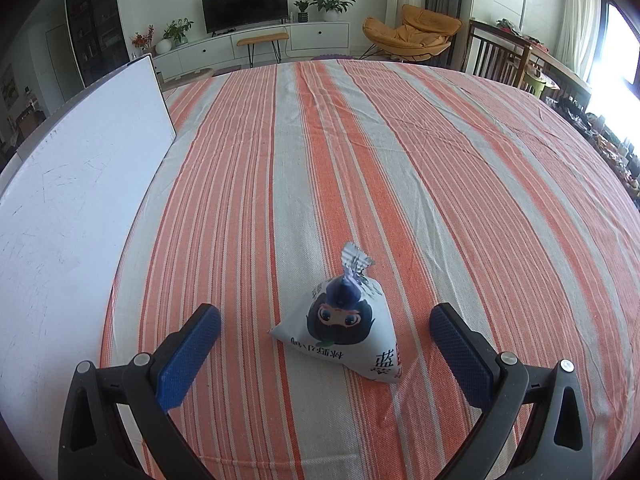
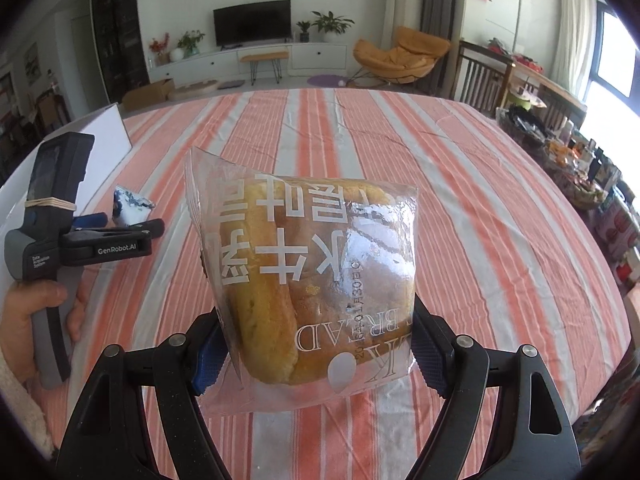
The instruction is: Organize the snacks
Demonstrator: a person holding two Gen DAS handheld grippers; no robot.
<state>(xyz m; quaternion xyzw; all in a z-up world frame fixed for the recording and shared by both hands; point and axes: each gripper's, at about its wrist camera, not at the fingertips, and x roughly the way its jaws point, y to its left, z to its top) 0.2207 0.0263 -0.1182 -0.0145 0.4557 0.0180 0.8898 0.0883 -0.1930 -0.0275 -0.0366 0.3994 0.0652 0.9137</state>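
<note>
Right tool (image 2: pixel 316 354) pinching clear-wrapped golden bread bun (image 2: pixel 308 280), carried above striped orange table (image 2: pixel 480 220). Left tool (image 1: pixel 325 330) spread around white pyramid snack pouch (image 1: pixel 340 328), untouched, at 12 o'clock. Next, by judgement: placing bread, closing on pouch.

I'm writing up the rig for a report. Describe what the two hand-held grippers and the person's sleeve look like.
Each hand-held gripper, left and right, has black plastic arms with silver rivets and blue textured pads. In the right wrist view, the left one's grey-and-black handle reads "GenRobot.AI", with a rubber band around its top block. The sleeve looks cream and fuzzy.

Black hand-held gripper (image 1: pixel 325 322) frames, blue textured pads (image 1: pixel 188 354), silver screws
</note>
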